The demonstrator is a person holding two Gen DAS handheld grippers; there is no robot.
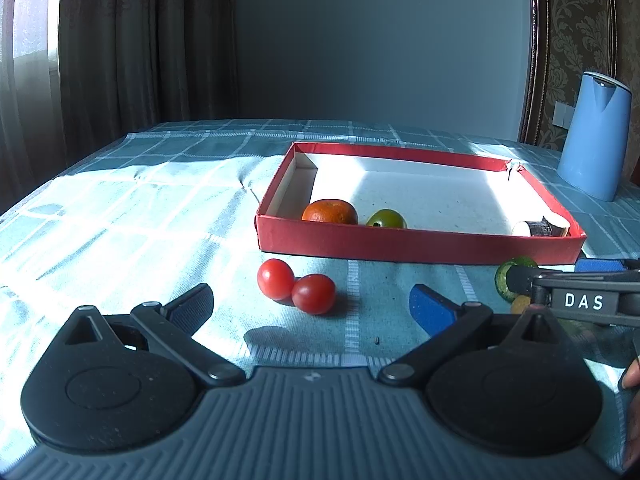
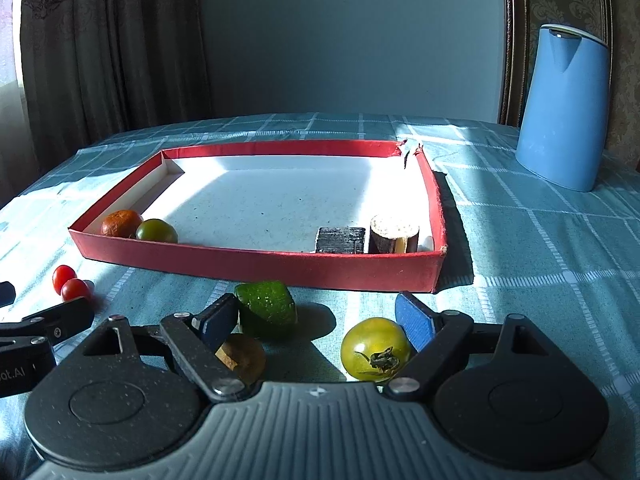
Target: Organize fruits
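Note:
A red shallow box [image 1: 416,246] [image 2: 260,266] lies on the checked tablecloth. Inside it sit an orange [image 1: 330,212] [image 2: 120,223], a green tomato [image 1: 386,219] [image 2: 156,231] and dark cut pieces [image 2: 394,235] at the near right corner. Two red cherry tomatoes [image 1: 296,286] [image 2: 70,283] lie in front of the box, just ahead of my open left gripper [image 1: 310,306]. My right gripper [image 2: 316,316] is open; a yellow-green tomato [image 2: 376,350] lies against its right finger, a green chunk [image 2: 266,308] by its left finger, and a brownish piece [image 2: 244,356] under it.
A blue jug [image 1: 596,136] [image 2: 564,108] stands at the back right of the table. Curtains hang at the left and a grey wall is behind. The right gripper's body [image 1: 580,300] shows at the right of the left wrist view.

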